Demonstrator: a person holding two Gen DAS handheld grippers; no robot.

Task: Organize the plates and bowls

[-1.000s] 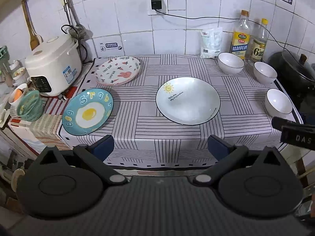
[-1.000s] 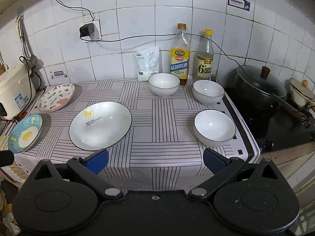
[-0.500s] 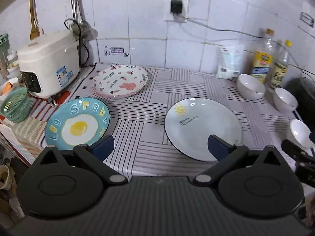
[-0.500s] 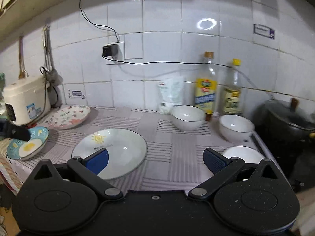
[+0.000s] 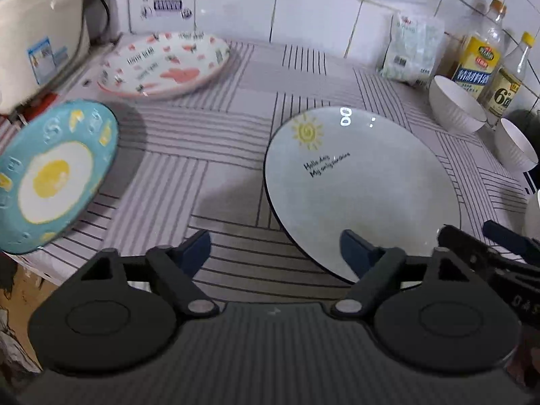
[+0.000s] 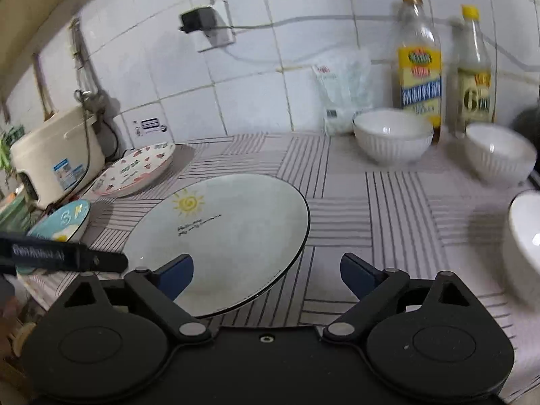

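Low in both frames, the grippers hang spread wide and empty. Left gripper [image 5: 275, 253] has the sun plate [image 5: 362, 189] under its right fingertip, and the right gripper [image 6: 266, 271] has it under its left one. Egg plate [image 5: 50, 175] sits far left, pink plate [image 5: 165, 64] upper left, two white bowls [image 6: 393, 140] at right before the bottles [image 6: 420, 67].

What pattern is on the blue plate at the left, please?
A fried egg with yellow yolk on the blue plate, clearest in the left wrist view.
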